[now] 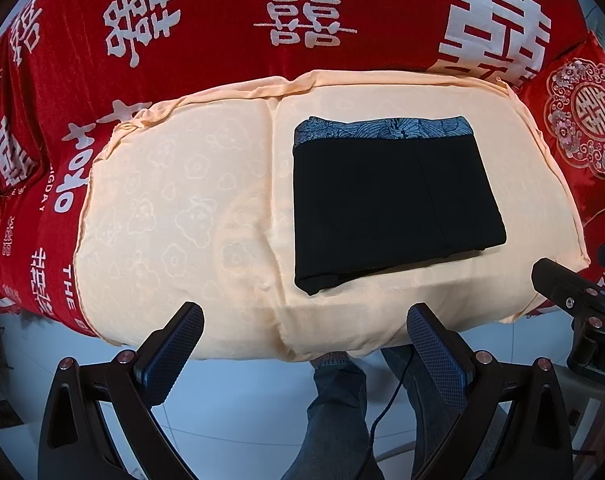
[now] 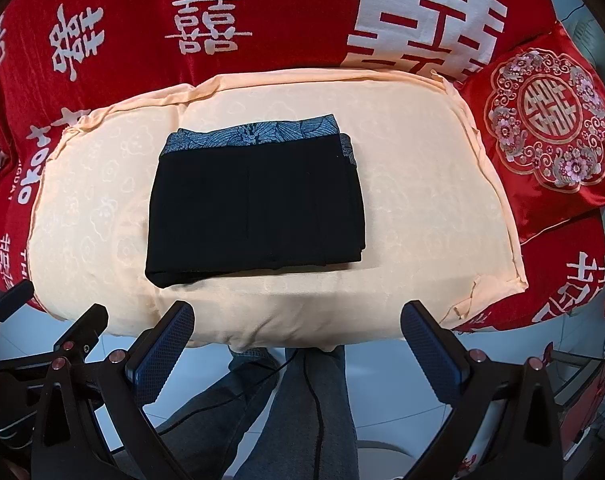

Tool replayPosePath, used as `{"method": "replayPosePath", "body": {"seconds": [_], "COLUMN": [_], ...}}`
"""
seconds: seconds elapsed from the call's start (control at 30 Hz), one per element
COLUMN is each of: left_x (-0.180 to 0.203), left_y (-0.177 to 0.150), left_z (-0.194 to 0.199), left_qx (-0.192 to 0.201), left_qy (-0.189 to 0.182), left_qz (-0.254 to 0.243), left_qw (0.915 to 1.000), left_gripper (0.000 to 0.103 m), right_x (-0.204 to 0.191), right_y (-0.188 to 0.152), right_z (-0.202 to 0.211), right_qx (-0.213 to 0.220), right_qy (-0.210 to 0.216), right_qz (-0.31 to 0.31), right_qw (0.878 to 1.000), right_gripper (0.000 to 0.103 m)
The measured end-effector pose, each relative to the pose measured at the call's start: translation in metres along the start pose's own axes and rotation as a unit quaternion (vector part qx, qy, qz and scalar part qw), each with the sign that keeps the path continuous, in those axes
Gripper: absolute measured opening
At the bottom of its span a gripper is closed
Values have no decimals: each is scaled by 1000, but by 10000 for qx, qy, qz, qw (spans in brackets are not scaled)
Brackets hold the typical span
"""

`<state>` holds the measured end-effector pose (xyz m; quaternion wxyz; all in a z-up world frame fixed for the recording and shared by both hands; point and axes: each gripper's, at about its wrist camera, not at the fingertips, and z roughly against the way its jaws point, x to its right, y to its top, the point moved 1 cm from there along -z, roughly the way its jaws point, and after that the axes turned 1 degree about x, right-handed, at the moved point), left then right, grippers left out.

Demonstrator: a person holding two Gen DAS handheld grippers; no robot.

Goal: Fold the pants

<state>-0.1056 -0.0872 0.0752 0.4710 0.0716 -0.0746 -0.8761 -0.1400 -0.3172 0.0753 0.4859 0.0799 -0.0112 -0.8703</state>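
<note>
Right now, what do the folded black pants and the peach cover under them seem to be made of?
Folded black pants: probably matte, soft knit cloth with no sheen; the blue-grey patterned waistband looks woven or printed. Peach cover: seemingly thin, smooth fabric with faint embossed cloud shapes.
</note>
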Motion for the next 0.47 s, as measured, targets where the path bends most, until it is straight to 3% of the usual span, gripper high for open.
{"method": "replayPosePath", "body": {"seconds": [0.47], "left_x": [2], "left_y": [2], "left_z": [0], "left_qx": [32], "left_qy": [-88], "left_qz": [175], "left_qw": [9998], "left_gripper": [102], "right_x": [6], "right_y": [5], "right_z": [-3], "right_qx": [-22], "right_qy": [-9], "right_qz": [2], "right_qw": [10000], "right_gripper": [103]}}
